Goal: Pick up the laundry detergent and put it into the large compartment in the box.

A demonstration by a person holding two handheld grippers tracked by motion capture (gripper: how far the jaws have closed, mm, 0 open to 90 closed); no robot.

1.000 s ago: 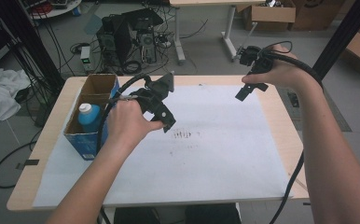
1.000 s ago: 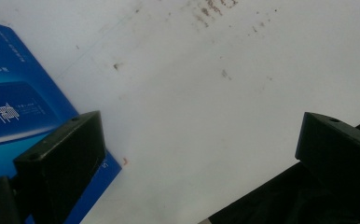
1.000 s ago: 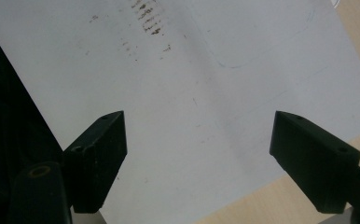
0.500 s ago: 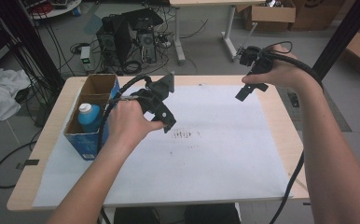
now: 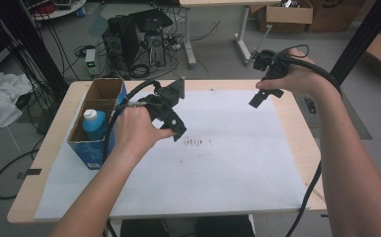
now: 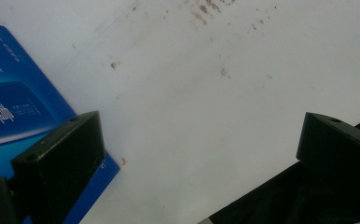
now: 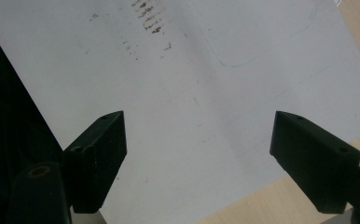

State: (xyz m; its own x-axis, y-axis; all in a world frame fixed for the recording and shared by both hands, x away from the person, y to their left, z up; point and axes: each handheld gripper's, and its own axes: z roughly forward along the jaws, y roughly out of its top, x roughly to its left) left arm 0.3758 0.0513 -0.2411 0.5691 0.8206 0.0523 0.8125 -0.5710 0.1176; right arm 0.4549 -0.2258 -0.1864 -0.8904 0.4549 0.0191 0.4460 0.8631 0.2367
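Tools: left tool (image 5: 171, 111) and right tool (image 5: 265, 79), both spread and empty, held clear above the white sheet (image 5: 228, 168) on the counter (image 5: 48, 148), apparently awaiting work; bottle (image 5: 95, 123) upright in box (image 5: 87, 148), left edge.

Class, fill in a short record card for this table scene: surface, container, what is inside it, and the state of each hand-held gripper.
Surface: wooden table covered by a white sheet with small brown stains
Container: blue cardboard box, open top, at the table's left side
Contents: a bottle with a white cap, upright in the near compartment; far compartment's contents cannot be told
Left hand-held gripper: open, holding nothing, beside the box
Right hand-held gripper: open, holding nothing, above the far right edge
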